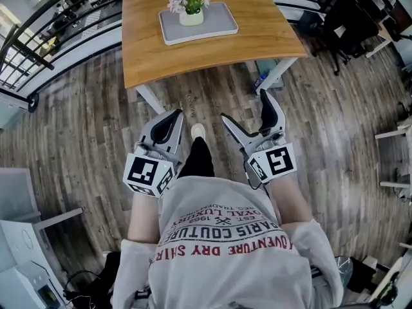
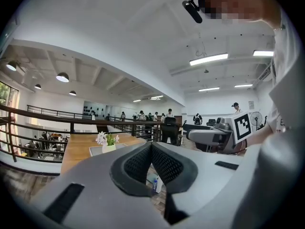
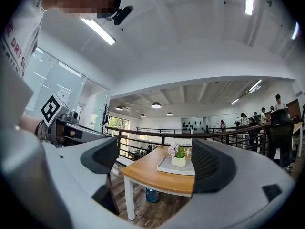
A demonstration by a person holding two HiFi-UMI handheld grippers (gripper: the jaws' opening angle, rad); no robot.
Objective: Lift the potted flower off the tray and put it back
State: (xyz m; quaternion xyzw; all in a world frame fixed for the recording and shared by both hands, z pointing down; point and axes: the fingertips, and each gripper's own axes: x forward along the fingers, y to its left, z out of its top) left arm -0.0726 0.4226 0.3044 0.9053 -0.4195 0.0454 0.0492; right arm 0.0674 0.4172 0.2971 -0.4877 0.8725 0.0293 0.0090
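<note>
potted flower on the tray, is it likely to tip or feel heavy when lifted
Probably light: the potted flower is small beside its tray. The squat white pot looks stiff and smooth, so possibly slippery. The blossoms lean to one side, so it may tip slightly if gripped high.

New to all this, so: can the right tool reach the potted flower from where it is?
Probably not yet. The right tool, jaws apart, is back by the person's body, short of the table; the potted flower stands on its tray further in. Nothing blocks the way.
</note>
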